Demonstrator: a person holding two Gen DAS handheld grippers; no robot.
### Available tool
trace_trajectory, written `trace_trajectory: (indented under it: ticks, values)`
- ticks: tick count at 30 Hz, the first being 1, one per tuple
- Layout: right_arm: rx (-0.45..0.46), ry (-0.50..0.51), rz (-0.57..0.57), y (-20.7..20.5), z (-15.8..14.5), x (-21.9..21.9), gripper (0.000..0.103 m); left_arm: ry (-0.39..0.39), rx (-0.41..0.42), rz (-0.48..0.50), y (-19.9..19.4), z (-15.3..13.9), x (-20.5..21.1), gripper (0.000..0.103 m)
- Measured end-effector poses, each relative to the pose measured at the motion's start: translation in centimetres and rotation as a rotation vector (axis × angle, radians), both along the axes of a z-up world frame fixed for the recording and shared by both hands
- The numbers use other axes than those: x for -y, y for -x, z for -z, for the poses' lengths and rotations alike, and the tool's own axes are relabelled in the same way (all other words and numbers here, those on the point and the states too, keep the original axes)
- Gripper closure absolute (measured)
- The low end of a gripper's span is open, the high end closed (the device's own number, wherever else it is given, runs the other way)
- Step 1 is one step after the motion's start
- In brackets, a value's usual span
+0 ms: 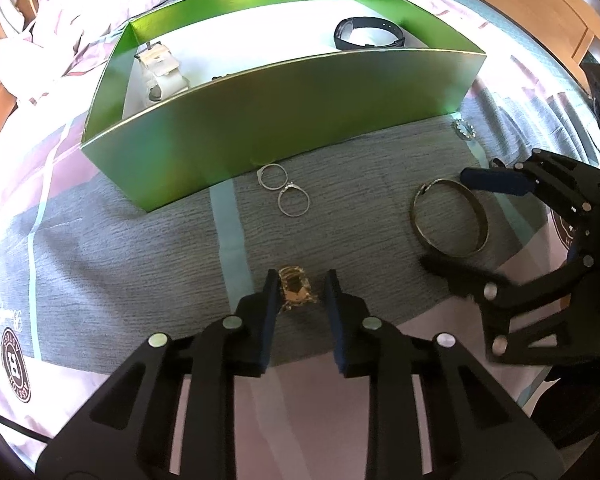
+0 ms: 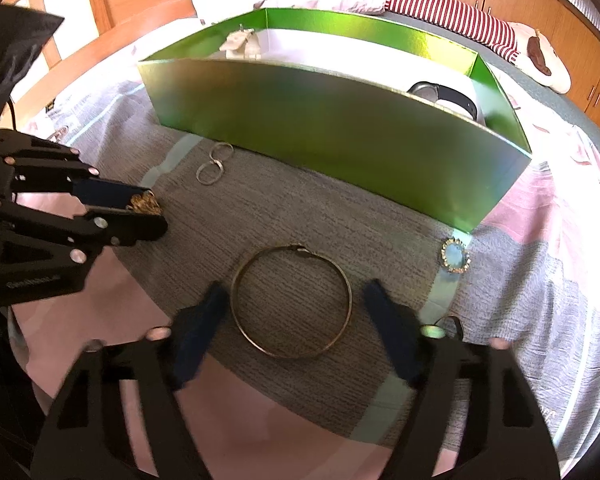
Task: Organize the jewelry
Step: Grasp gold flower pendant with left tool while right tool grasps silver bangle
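Note:
A green box [image 1: 284,108] stands on the bed; inside lie a white watch [image 1: 160,70] and a black band [image 1: 368,34]. My left gripper [image 1: 302,292] is open, its fingers on either side of a gold ring-like piece [image 1: 296,290] on the blanket. My right gripper [image 2: 296,312] is open wide around a thin metal bangle [image 2: 292,300], which also shows in the left wrist view [image 1: 450,218]. Two silver rings [image 1: 284,190] lie by the box front. A round brooch [image 2: 455,258] lies near the box corner.
The bed cover [image 1: 140,248] is grey with pink and white patches. Crumpled bedding [image 1: 60,24] and a red striped cloth [image 2: 452,12] lie behind the box. Wooden furniture [image 2: 540,12] surrounds the bed.

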State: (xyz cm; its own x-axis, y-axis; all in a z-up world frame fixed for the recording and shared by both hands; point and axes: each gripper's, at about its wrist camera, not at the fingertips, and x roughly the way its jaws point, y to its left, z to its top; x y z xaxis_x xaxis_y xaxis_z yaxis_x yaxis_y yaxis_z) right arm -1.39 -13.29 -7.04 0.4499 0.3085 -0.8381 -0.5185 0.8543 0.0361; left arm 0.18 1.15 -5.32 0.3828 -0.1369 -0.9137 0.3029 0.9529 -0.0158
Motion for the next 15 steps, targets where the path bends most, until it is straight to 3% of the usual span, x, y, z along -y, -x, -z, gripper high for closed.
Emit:
trace_trajectory:
  ticks: [10,15]
  values:
    - [0.018,-0.048,-0.033,0.6,-0.8,-0.2,0.044,-0.003,0.0,0.0,0.0,0.0,0.0,0.079]
    - [0.06,-0.016,-0.034,1.0,-1.1,-0.5,0.044,-0.006,0.001,-0.001,-0.1,0.0,-0.1,0.079]
